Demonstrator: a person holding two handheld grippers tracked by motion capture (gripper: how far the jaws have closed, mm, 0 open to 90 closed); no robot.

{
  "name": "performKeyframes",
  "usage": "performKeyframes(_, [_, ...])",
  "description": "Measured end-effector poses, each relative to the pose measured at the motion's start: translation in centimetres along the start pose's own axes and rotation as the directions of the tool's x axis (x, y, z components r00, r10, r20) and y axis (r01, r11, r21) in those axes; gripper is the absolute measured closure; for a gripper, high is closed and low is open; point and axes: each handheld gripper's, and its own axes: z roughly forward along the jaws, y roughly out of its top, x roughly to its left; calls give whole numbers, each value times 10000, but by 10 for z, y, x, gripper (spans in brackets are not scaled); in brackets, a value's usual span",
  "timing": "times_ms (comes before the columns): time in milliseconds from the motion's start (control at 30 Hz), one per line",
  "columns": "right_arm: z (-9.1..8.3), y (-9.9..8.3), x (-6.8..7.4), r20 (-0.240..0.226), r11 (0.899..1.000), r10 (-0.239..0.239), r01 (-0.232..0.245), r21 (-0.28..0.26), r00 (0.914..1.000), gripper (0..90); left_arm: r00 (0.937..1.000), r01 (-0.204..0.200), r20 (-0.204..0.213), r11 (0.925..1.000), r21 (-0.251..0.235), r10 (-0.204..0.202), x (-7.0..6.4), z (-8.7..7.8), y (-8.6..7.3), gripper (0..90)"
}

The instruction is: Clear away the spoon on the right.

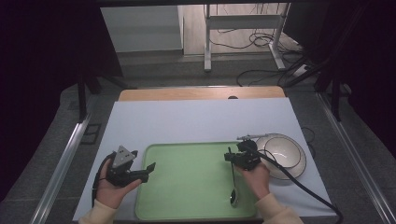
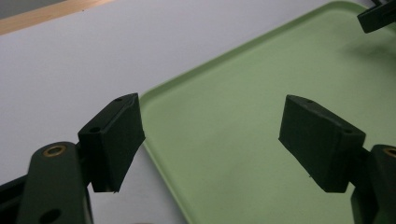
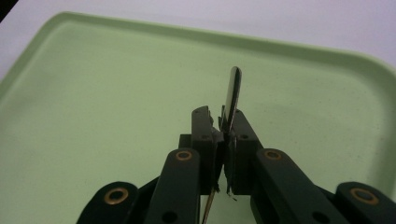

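The right gripper (image 1: 232, 157) clenches a spoon (image 1: 234, 186) over the green tray (image 1: 187, 186); the left gripper (image 2: 210, 140), jaws released, hovers at the tray's left edge

Spoon (image 3: 232, 95) bowl behind gripper (image 3: 227, 135)

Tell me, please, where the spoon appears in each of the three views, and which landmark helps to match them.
High view: the spoon lies over the tray's right part, its handle in the right gripper.
Left gripper view: I cannot find it.
Right gripper view: its handle stands up at the centre, clamped between the jaws.
Shared landmark: the green tray.
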Motion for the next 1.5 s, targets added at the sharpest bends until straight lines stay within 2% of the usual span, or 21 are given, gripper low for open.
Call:
performKeyframes(433, [4,-2,-1,213,10000,-50,49,56,9998,798,10000,4,38,10000,13,-4,0,0,0,213])
performKeyframes(533, [4,-2,-1,319,9999,-124,125,-25,9994,753,10000,-12,49,10000,23,12,0,1,0,212])
performKeyframes(667, [5,-3,0,639,9995,-184,200,-246,9978,593,10000,-34,62,10000,14,34,0,0,0,213])
performKeyframes(733, [4,-3,0,645,9995,-217,232,-224,9977,564,10000,-18,60,10000,14,18,0,1,0,213])
performKeyframes(833, [2,-1,-1,924,9987,-251,291,-424,9954,475,10000,-12,65,10000,59,12,1,2,-1,213])
performKeyframes(967, [-1,0,-1,984,9976,-274,334,-602,9948,461,10000,8,65,10000,41,-8,1,2,0,213])
performKeyframes(1067, [-5,1,0,946,9959,-420,493,-754,9946,417,10000,63,69,10000,7,-63,1,2,1,213])
performKeyframes(1167, [-8,1,1,880,9884,-1030,1119,-1031,9908,371,9999,2,122,10000,2,-2,0,4,3,212])
performKeyframes(1200, [-12,2,1,1108,9791,-1452,1589,-1273,9832,365,9999,-21,132,10000,59,20,0,6,3,213])
performKeyframes(1300, [-15,3,0,1067,9744,-1607,1750,-1411,9812,354,9999,-44,137,9999,129,43,-1,8,3,212])
performKeyframes(1433, [-19,6,0,720,9698,-1745,1841,-1602,9820,330,9999,-1,118,9999,121,-1,-1,8,2,212])
performKeyframes(1500, [-23,7,0,416,9637,-1950,1993,-1777,9799,329,10000,0,95,9999,113,-1,-1,7,1,212])
